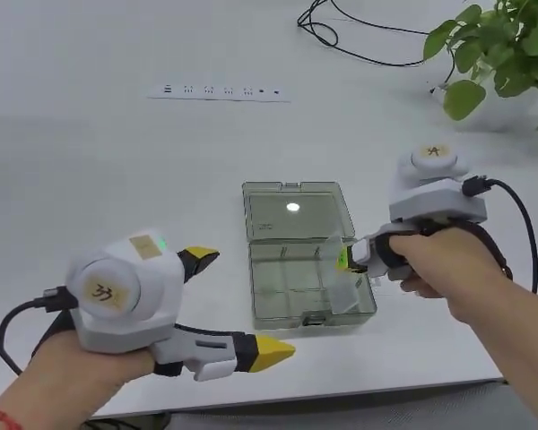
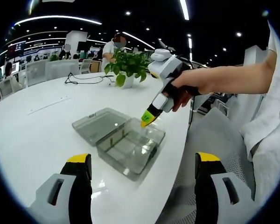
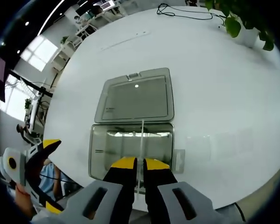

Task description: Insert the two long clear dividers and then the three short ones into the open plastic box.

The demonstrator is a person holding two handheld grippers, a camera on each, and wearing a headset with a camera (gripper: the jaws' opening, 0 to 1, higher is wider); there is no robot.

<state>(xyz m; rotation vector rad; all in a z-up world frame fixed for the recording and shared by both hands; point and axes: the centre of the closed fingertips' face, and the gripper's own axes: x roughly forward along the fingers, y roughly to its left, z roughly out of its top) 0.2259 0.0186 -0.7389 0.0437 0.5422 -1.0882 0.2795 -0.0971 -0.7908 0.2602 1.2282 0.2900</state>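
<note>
The white table (image 1: 117,179) is carrying the open plastic box (image 1: 278,219), which is lying at centre with its lid folded back. The left gripper (image 1: 239,305) is hovering near the box's front-left corner, its jaws spread wide around nothing. The right gripper (image 1: 345,260) is pinching 1 clear divider (image 3: 142,144) edge-on, jaws almost closed, and holding it upright over the right half of the box. I cannot tell whether it is seated. Faint lines inside may be a fitted divider, but the clear plastic is hiding that. By my judgement, most of the 5 are remaining.
</note>
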